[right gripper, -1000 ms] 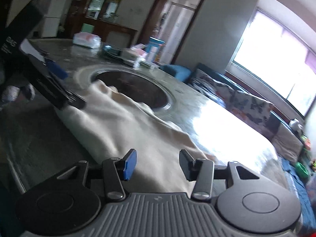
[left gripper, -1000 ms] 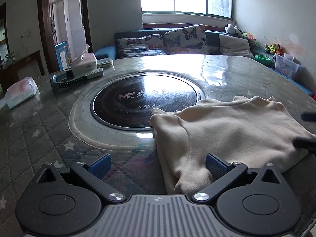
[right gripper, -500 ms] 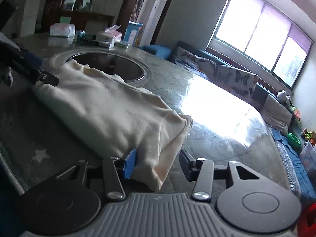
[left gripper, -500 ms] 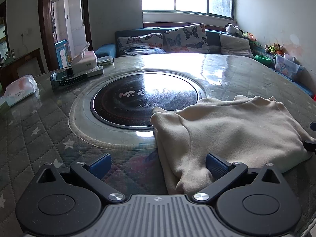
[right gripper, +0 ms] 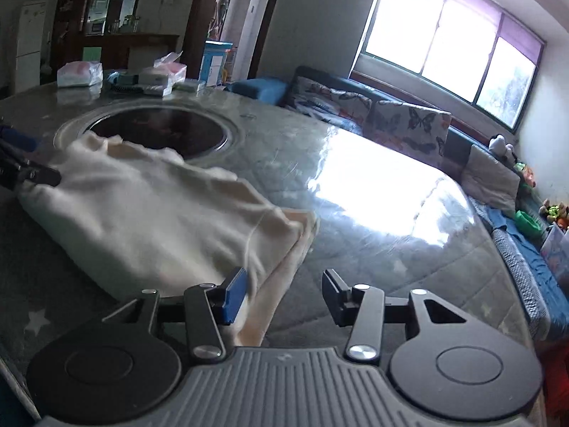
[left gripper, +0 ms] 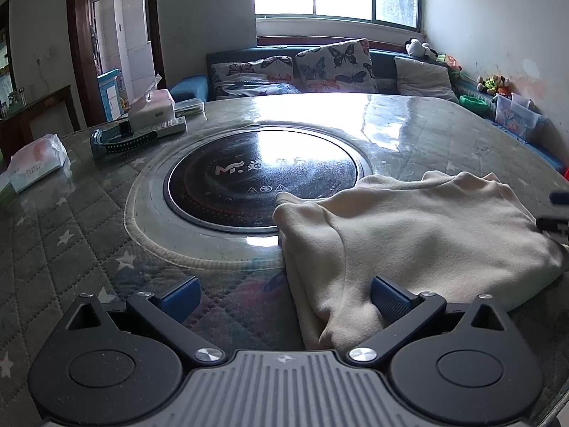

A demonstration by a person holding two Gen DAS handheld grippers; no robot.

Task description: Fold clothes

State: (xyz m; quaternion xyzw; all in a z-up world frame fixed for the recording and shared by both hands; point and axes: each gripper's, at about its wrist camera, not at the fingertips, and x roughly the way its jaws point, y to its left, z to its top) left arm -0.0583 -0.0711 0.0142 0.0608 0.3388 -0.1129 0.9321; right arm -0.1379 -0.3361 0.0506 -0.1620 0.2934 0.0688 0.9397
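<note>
One cream garment (left gripper: 419, 235) lies folded on the glass-topped round table (left gripper: 64, 220), its far corner lapping onto the rim of the single black induction plate (left gripper: 263, 181) set in the middle. I count two grippers, both mine. My left gripper (left gripper: 284, 297) stands wide open, its right blue pad (left gripper: 389, 299) pressed against the garment's near edge, its left pad over bare glass. My right gripper (right gripper: 281, 293) is also spread open; its left blue pad (right gripper: 233, 295) touches the cloth's near corner (right gripper: 274, 284), its right finger hangs over the table with nothing between.

At the table's far left I see two tissue packs (left gripper: 37, 162), one white power strip (left gripper: 161, 130) and one blue-and-black device (left gripper: 121, 138), well apart from the garment. The stretch of glass beyond and right of the cloth is open up to the table edge; past it sits a sofa with two butterfly cushions (left gripper: 334, 66).
</note>
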